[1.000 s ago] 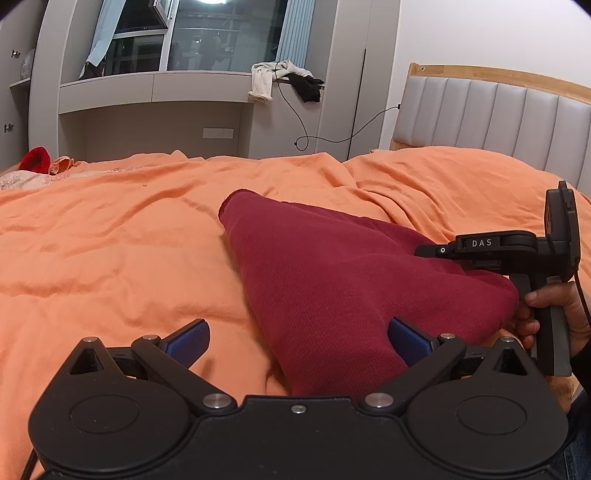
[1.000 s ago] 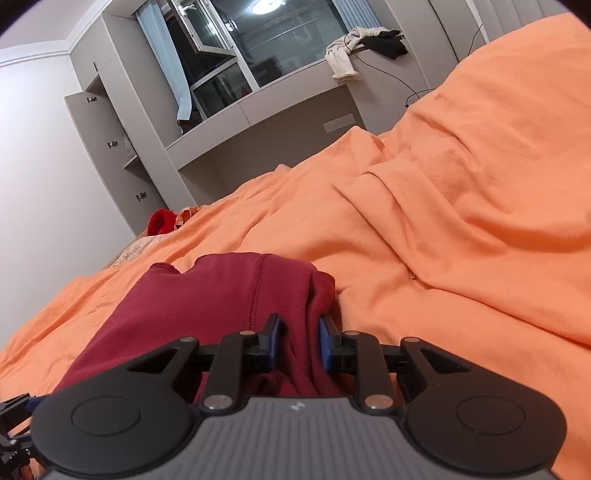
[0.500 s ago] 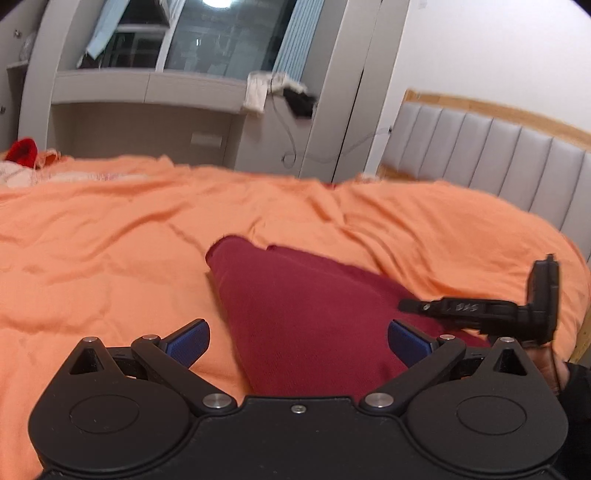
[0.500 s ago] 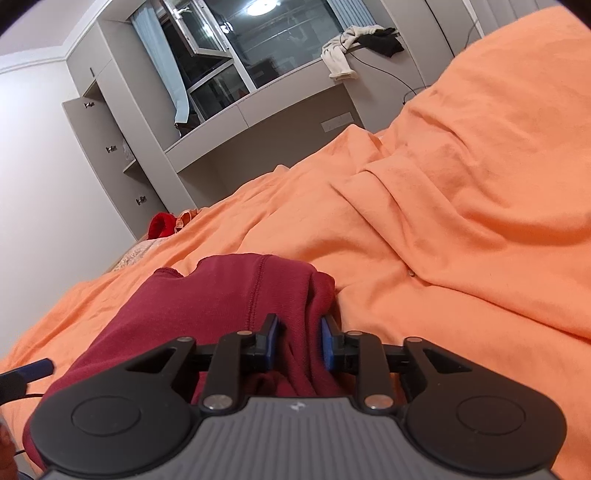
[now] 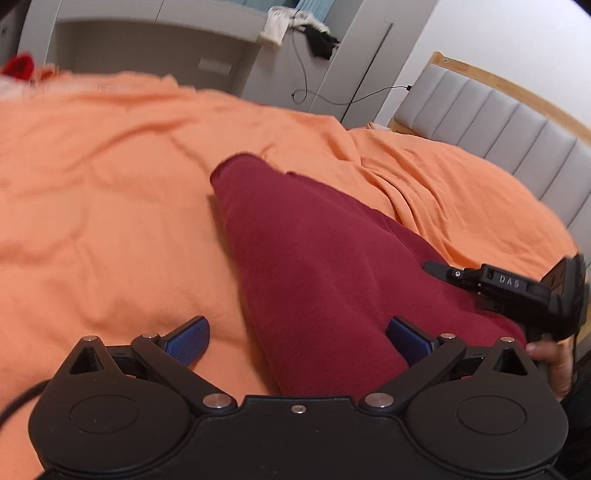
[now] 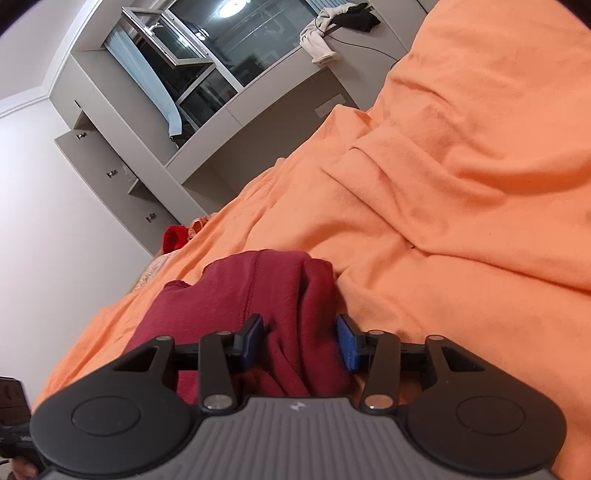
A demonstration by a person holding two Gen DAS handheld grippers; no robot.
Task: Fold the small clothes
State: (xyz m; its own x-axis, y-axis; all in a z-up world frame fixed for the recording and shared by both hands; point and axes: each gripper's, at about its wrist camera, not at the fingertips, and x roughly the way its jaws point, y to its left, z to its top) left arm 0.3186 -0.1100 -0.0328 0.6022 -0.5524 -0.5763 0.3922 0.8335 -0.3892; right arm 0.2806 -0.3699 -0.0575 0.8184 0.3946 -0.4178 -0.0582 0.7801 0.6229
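Observation:
A dark red garment (image 5: 314,266) lies folded lengthwise on the orange duvet (image 5: 110,221). My left gripper (image 5: 299,341) is open wide at its near end. One blue pad hangs over the duvet and the other over the cloth, and neither pinches it. In the right wrist view the garment's bunched edge (image 6: 291,295) sits between the pads of my right gripper (image 6: 300,341), whose jaws are opening and no longer squeeze the folds. The left wrist view shows the right gripper (image 5: 434,267) from the side at the garment's right edge, with a hand on its handle.
A grey padded headboard (image 5: 498,122) stands at the right. Pale cupboards and a shelf with draped clothes (image 5: 280,26) and a cable line the far wall. A small red item (image 6: 173,238) lies at the bed's far corner. The duvet rises in thick folds (image 6: 461,166) to the right.
The right gripper's jaws have parted and let go of the bunched red cloth. The left gripper has shifted sideways and rolled, so the bed now looks tilted in its view.

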